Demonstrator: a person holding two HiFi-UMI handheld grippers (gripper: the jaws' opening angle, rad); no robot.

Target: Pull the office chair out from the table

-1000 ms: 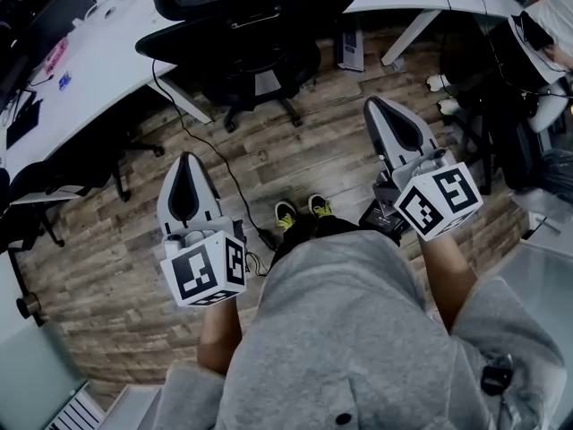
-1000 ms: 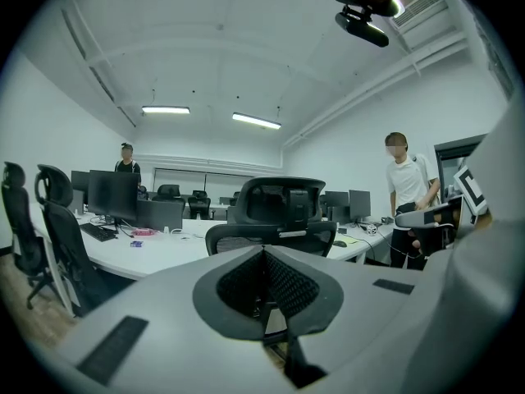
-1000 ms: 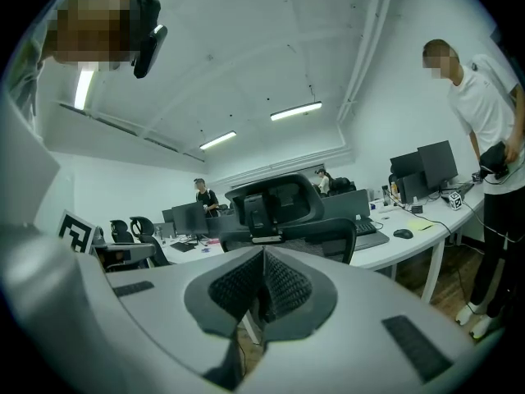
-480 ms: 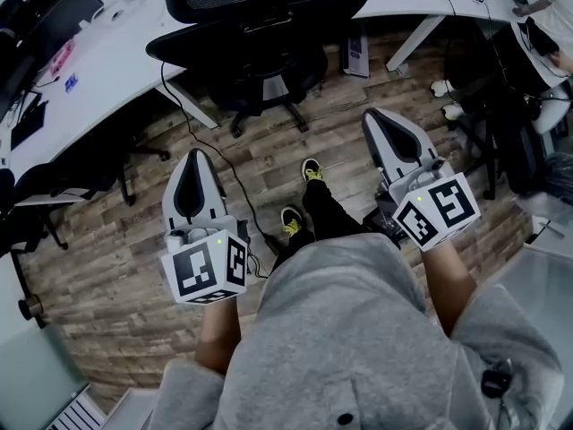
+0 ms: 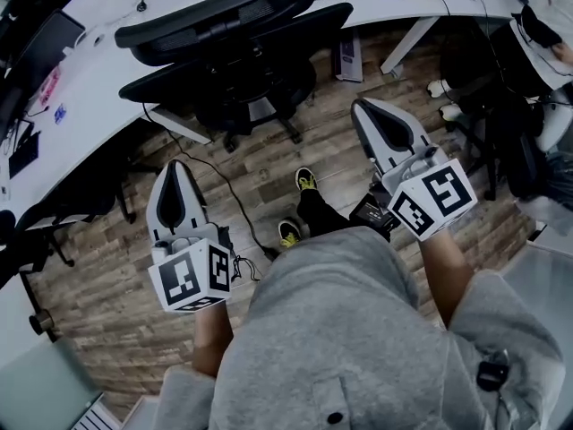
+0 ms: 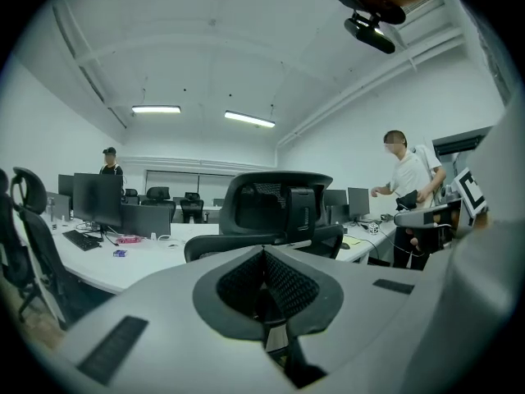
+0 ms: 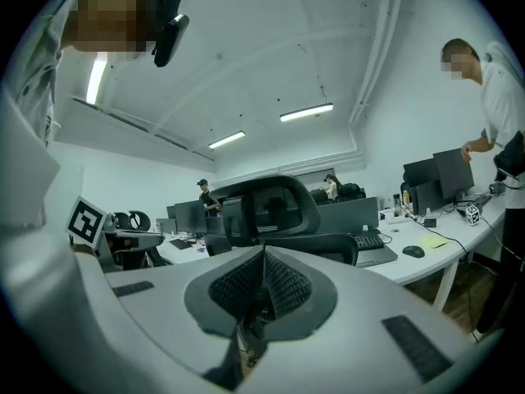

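Table (image 5: 98, 65) in white sweeps across the head view from 8 o'clock round to 1 o'clock. The black office chair (image 5: 235, 47) stands tucked against its near edge at about 11 o'clock, with its back and headrest turned toward the person, probably parked there as a workstation seat. Wood floor (image 5: 269, 164) lies bare between the chair and the person. The left claw (image 5: 175, 167) and the right claw (image 5: 362, 107) are held out roughly level on either side of the person's body, both aimed toward the chair. That reads as an approach with nothing yet taken. Each claw is fully closed, its pads pressed together with nothing between them, as each gripper view shows. From the left claw the chair lies at 12 to 1 o'clock, well apart. From the right claw it lies at 10 to 11 o'clock, also well apart. In both gripper views the chair's back rises just beyond the closed tips. I judge the claws would need to open before they could grip it.
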